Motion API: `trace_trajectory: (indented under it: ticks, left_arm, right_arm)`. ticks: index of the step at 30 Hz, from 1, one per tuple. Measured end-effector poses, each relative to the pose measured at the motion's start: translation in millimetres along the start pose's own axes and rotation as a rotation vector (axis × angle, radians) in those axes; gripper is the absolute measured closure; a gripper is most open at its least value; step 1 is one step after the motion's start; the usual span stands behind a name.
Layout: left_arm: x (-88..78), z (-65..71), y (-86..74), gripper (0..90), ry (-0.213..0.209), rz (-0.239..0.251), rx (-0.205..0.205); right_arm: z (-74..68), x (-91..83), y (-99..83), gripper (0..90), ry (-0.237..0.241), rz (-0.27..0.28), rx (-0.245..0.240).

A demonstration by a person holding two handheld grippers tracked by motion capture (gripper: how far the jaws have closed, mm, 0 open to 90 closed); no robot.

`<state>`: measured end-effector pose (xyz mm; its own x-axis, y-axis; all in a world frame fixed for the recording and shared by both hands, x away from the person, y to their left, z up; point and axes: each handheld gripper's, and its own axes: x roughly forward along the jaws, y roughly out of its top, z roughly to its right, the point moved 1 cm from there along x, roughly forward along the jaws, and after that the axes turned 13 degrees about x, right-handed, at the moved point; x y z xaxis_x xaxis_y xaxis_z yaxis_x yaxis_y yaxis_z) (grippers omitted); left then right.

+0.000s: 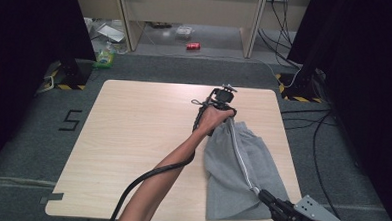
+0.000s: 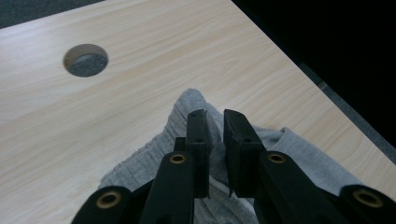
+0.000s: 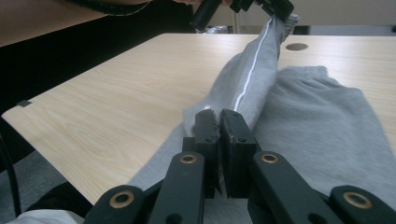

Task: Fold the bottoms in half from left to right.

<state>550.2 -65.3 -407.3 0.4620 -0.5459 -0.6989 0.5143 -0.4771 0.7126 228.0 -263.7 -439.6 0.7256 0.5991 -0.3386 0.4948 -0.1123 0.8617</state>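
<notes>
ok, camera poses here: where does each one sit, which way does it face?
High view: above the person's side, looking forward and down on the table; left forearm, left gripper and right gripper show.
Left gripper view: rides the left gripper, looks along its jaws at grey shorts and a cable hole.
Right gripper view: rides the right gripper, facing across the table.
Shared: both gripper views show jaws shut on the shorts.

A light wooden table [image 1: 132, 138] with a round hole [image 2: 86, 59], grey shorts [image 1: 261, 168] on its right side.
</notes>
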Motion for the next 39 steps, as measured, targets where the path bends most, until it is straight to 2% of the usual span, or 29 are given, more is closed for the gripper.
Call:
trace_trajectory:
  ticks: [6, 10, 15, 20, 22, 27, 31, 35, 39]
  left_arm:
    - [13.9, 14.3, 6.3, 80.3, -0.019, -0.003, 0.008]
    - [21.4, 20.1, 6.9, 79.3, -0.009, -0.012, 0.016]
    - [28.6, 23.6, 3.3, 73.1, -0.021, -0.005, 0.014]
    - [24.8, 23.2, 5.1, 66.6, -0.045, 0.022, 0.006]
    - [21.1, 21.7, 5.6, 62.4, -0.042, 0.027, 0.006]
    - [12.4, 11.7, 0.0, 61.2, -0.017, 0.02, 0.018]
    - [6.2, 0.9, -11.1, 59.3, -0.002, 0.002, 0.029]
    - [1.3, -9.7, -23.5, 58.5, 0.012, -0.008, 0.032]
    - [-2.9, -18.6, -36.3, 57.2, 0.017, -0.008, 0.021]
  right_arm:
    - [10.9, -10.5, -6.8, 86.1, -0.039, 0.01, 0.026]
    - [19.9, -13.1, -12.9, 86.1, -0.071, -0.001, 0.036]
    - [27.7, -10.5, -15.3, 86.0, -0.087, -0.017, 0.05]
    - [29.0, -10.3, -15.5, 85.9, -0.098, -0.021, 0.045]
    - [30.0, -10.2, -15.8, 85.8, -0.099, -0.025, 0.049]
    - [33.1, -9.9, -15.4, 84.2, -0.111, -0.034, 0.05]
    - [34.9, -11.7, -12.0, 75.9, -0.127, -0.023, 0.056]
    - [33.0, -8.9, 0.5, 70.7, -0.147, -0.023, 0.026]
    - [34.3, 10.2, 15.3, 68.3, -0.165, -0.048, -0.019]
